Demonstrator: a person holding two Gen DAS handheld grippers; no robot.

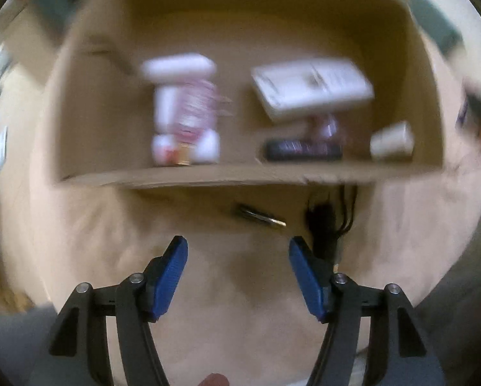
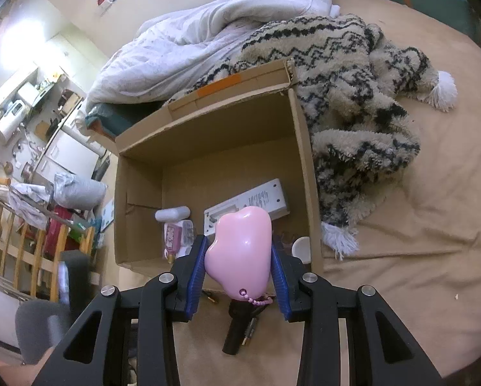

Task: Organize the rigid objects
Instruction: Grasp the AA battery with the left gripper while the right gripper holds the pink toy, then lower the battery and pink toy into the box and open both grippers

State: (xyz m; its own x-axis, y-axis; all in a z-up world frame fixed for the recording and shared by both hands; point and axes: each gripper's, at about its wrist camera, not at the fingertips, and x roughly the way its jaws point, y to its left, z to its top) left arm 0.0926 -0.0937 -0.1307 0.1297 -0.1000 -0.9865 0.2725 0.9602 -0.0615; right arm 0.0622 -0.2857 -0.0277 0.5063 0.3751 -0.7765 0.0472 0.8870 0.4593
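An open cardboard box point(image 2: 300, 148) point(image 1: 208, 177) sits on a tan bed sheet. Inside lie a white and pink bottle point(image 1: 184, 109) point(image 2: 176, 234), a white flat device point(image 1: 311, 87) point(image 2: 250, 202), a dark bar-shaped item point(image 1: 303, 151) and a small white cup point(image 1: 391, 141) point(image 2: 301, 249). My right gripper point(image 2: 239, 257) is shut on a pink heart-shaped case point(image 2: 240, 254) with a bead chain, held over the box's near edge. My left gripper point(image 1: 238, 251) is open and empty, in front of the box. A small metal-tipped stick point(image 1: 261, 217) and a black corded object point(image 1: 324, 225) point(image 2: 237, 331) lie on the sheet before the box.
A shaggy patterned blanket point(image 2: 353, 90) and a white duvet point(image 2: 192, 41) lie behind and right of the box. A wooden rail point(image 2: 31, 257) and room clutter are off the bed's left side. The left wrist view is motion-blurred.
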